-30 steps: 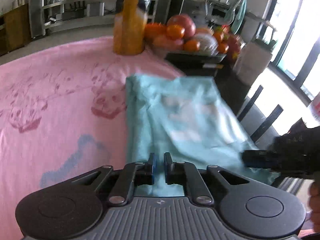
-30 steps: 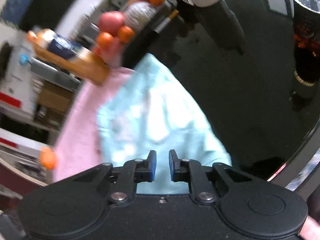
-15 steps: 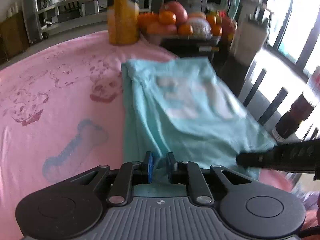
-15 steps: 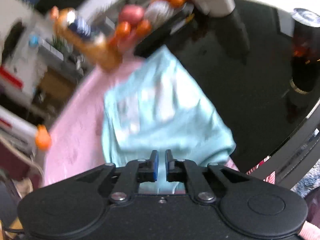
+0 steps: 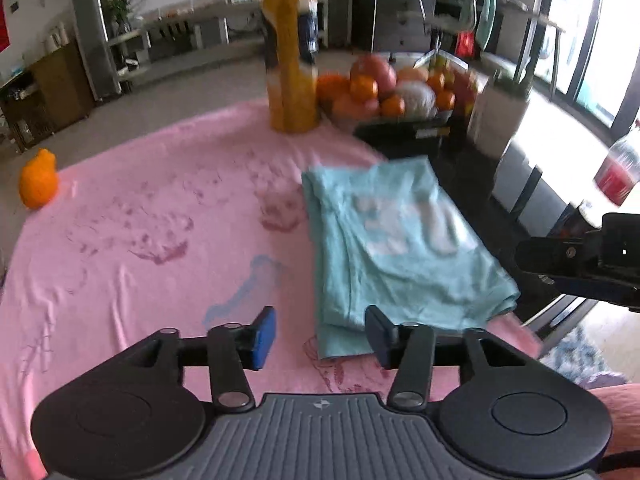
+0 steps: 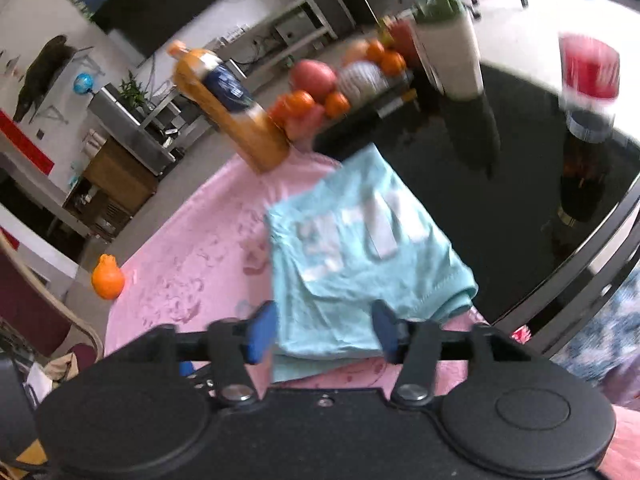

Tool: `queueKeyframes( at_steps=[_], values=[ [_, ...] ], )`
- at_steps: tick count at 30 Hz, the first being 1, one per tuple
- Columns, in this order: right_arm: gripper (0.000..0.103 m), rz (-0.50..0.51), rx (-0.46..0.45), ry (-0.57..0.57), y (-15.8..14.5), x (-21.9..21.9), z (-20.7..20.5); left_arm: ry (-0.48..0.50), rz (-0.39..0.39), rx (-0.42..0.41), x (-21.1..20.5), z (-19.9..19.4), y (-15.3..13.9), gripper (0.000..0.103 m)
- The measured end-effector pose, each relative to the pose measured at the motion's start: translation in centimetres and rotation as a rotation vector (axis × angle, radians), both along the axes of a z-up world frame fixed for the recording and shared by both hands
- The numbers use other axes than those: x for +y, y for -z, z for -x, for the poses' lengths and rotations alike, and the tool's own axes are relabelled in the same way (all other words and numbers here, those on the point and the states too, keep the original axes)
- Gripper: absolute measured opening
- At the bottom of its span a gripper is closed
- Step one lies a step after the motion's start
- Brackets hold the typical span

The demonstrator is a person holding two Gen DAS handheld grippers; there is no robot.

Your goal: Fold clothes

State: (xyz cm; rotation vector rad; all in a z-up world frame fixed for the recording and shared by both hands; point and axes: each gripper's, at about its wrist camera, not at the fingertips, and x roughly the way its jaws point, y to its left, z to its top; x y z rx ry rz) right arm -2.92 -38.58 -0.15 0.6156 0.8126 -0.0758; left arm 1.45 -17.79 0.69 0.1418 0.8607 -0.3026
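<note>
A light teal T-shirt (image 5: 396, 248) with a white print lies folded on the pink cloth, its right side over the table's dark part. It also shows in the right wrist view (image 6: 360, 256). My left gripper (image 5: 320, 338) is open and empty, just above the shirt's near edge. My right gripper (image 6: 324, 332) is open and empty, also above the near edge. The right gripper's body shows at the right edge of the left wrist view (image 5: 580, 258).
A pink printed cloth (image 5: 140, 248) covers the table. An orange juice bottle (image 5: 292, 60) and a fruit tray (image 5: 396, 96) stand at the back. A red-labelled bottle (image 6: 586, 92) stands on the dark glass at right. A small orange toy (image 5: 38, 180) sits at the cloth's left edge.
Both grippers were shut on the shirt's near edge; both have now opened and let it go. Both have pulled back and up from the shirt.
</note>
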Motion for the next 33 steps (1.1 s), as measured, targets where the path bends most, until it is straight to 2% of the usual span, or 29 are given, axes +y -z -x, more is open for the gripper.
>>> queueKeyframes(
  at_steps=[1, 3, 5, 6, 9, 14, 18, 21, 33],
  values=[
    [0.067, 0.023, 0.004, -0.006, -1.3, 0.3, 0.4, 0.004, 0.007, 0.000, 0.2, 0.6, -0.6, 0.065],
    [0.078, 0.081, 0.019, -0.024, -3.4, 1.0, 1.5, 0.014, 0.020, 0.000, 0.6, 1.7, -1.8, 0.072],
    [0.082, 0.138, 0.036, -0.047, -5.0, 1.7, 2.6, 0.027, 0.027, -0.006, 0.7, 2.8, -2.6, 0.079],
    [0.088, 0.163, 0.045, -0.058, -5.7, 2.1, 3.3, 0.030, 0.029, -0.005, 0.7, 3.2, -3.0, 0.087],
    [0.098, 0.186, 0.070, -0.068, -7.2, 2.4, 4.8, 0.037, 0.040, 0.006, 0.8, 4.2, -3.8, 0.090],
    [0.100, 0.260, 0.122, -0.098, -8.8, 3.5, 6.5, 0.077, 0.064, 0.023, 0.7, 5.9, -5.2, 0.094],
    [0.101, 0.332, 0.121, -0.122, -10.3, 4.5, 7.7, 0.097, 0.073, 0.001, 0.6, 7.3, -6.2, 0.099],
    [0.102, 0.359, 0.112, -0.132, -11.0, 4.7, 8.4, 0.106, 0.073, -0.010, 0.5, 8.1, -6.6, 0.099],
    [0.102, 0.372, 0.134, -0.130, -10.6, 3.8, 9.6, 0.116, 0.041, 0.033, -0.8, 9.1, -6.0, 0.099]
  ],
)
